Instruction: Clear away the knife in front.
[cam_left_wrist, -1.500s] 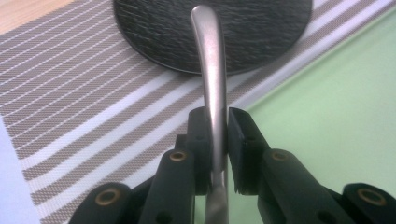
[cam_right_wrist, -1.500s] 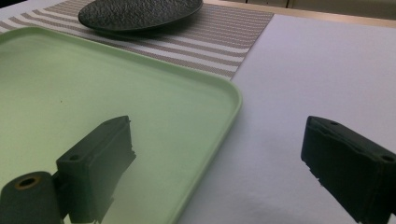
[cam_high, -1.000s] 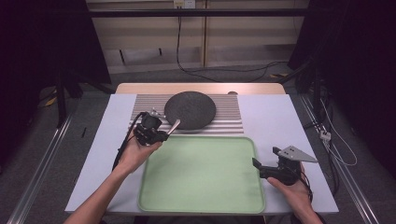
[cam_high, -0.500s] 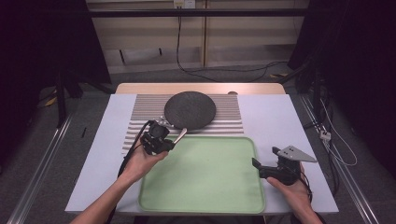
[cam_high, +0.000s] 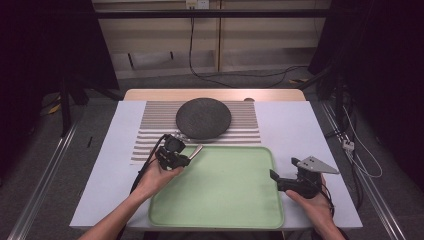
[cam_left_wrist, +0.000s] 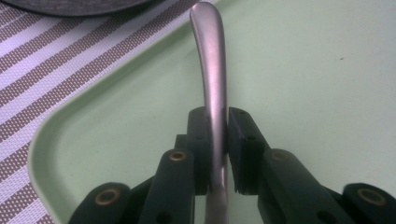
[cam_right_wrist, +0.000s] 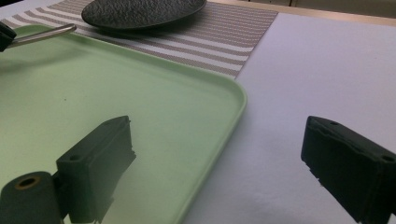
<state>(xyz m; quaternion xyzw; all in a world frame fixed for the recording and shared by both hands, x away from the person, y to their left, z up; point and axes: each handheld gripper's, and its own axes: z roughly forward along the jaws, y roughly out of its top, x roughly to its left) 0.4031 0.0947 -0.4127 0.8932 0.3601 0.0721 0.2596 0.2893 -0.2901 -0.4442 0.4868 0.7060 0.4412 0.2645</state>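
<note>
Overhead, left tool (cam_high: 186, 159) is pinching a stiff, slippery metal utensil handle (cam_left_wrist: 211, 79) mid-shaft above the green tray (cam_high: 260, 220); right tool (cam_high: 280, 181) is gaping empty.

Brushed matt metal handle (cam_left_wrist: 210, 70); smooth matt green plastic tray (cam_high: 225, 200); rough dark plate (cam_high: 203, 118); woven striped mat (cam_high: 150, 135).

My bench (cam_high: 310, 130) is covered pale lilac-white, with bare wood along its far edge. A striped mat (cam_high: 155, 131) lies on it toward twelve o'clock, and a green tray (cam_high: 225, 200) lies at six o'clock, its far rim touching the mat's near edge.
</note>
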